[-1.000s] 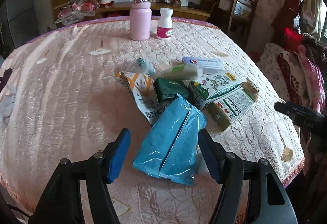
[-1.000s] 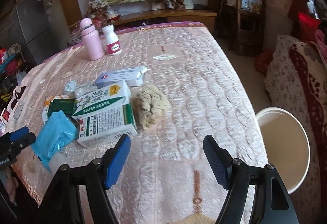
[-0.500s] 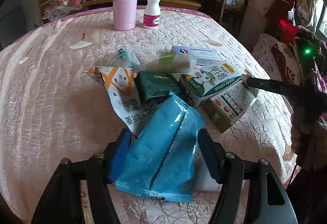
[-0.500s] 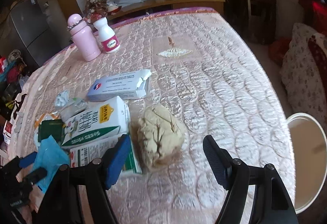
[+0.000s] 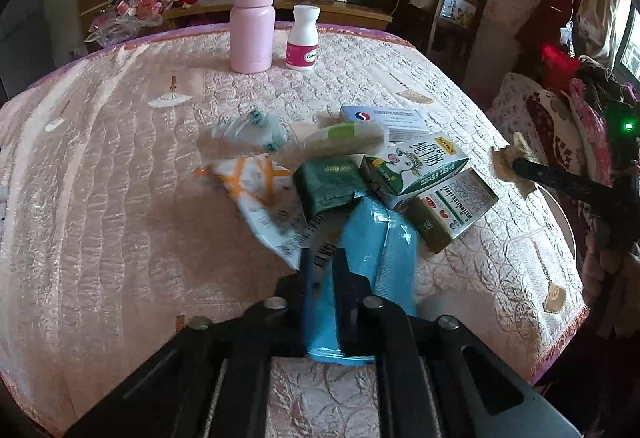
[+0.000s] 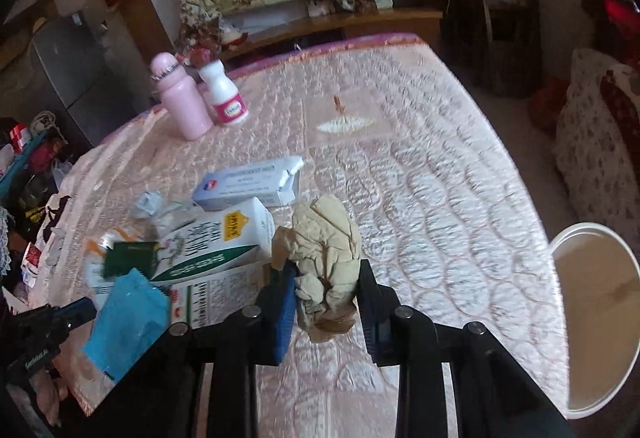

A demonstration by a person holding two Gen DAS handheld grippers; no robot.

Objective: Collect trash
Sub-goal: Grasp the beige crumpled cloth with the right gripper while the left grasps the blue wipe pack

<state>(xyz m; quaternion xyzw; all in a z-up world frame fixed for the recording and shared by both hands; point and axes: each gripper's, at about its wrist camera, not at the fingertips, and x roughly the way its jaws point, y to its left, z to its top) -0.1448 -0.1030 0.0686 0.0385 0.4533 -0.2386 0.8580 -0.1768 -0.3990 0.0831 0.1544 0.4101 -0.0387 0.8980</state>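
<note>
The left tool (image 5: 323,270) is closing on the blue plastic wrapper (image 5: 376,254). The right tool (image 6: 326,278) grips the crumpled beige paper (image 6: 326,250) above the counter (image 6: 440,198).

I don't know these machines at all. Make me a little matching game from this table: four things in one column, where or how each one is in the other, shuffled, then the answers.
Things
1. blue packet
2. crumpled tan paper
3. pink bottle
4. white bucket

Places or states
A. stands upright at the far end of the table, beside a small white bottle
B. pinched in the left gripper
C. off the table, beyond its right edge
D. squeezed in the right gripper

Pairs: 1-B, 2-D, 3-A, 4-C
</note>
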